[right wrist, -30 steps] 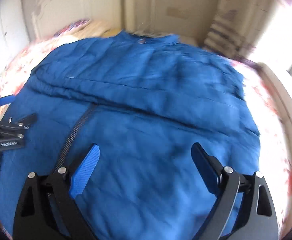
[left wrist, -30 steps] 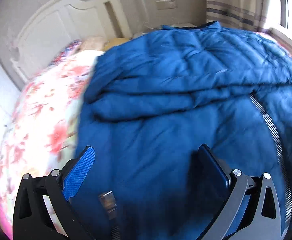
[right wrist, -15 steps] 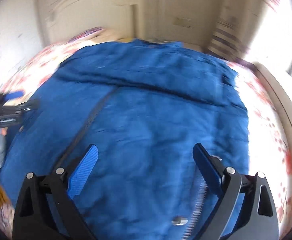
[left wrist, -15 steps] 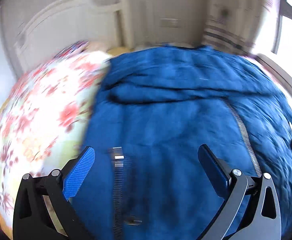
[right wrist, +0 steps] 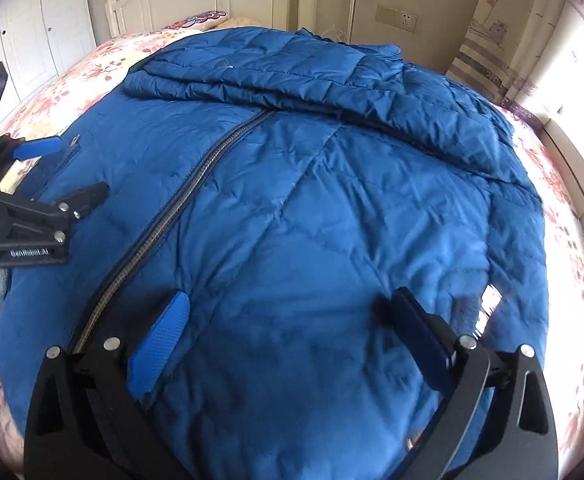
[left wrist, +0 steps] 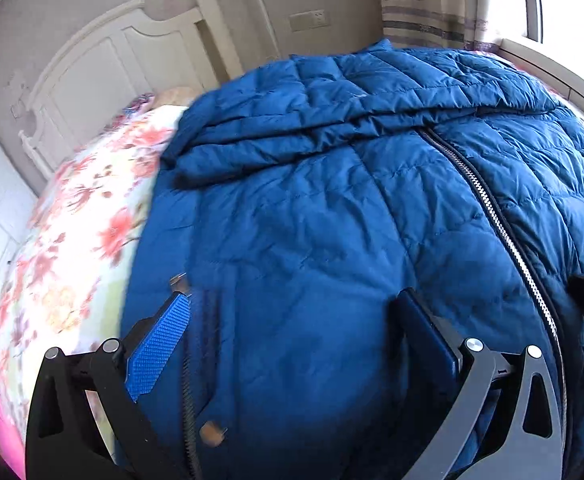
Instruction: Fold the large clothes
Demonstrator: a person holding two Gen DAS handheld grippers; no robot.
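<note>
A blue quilted down jacket (left wrist: 312, 220) lies front-up on the bed, its sleeves folded across the chest and its main zipper (left wrist: 492, 208) closed. My left gripper (left wrist: 292, 300) hovers open over the jacket's left lower panel, its left finger beside a pocket zipper (left wrist: 179, 280). My right gripper (right wrist: 289, 296) hangs over the right lower panel (right wrist: 332, 220), jaws opening wide, with only flat fabric below them and nothing pinched. The left gripper (right wrist: 75, 168) also shows at the left edge of the right wrist view.
A floral bedspread (left wrist: 71, 240) covers the bed around the jacket. A white headboard (left wrist: 103, 64) and pillow (right wrist: 207, 20) stand at the far end. A curtain (right wrist: 488, 48) and a bright window ledge (right wrist: 572, 168) run along the right.
Both grippers have slid across the jacket's lower half. The pocket zipper now sits higher beside the left gripper's left finger. The right jaws stand slightly wider. The jacket itself has not shifted.
</note>
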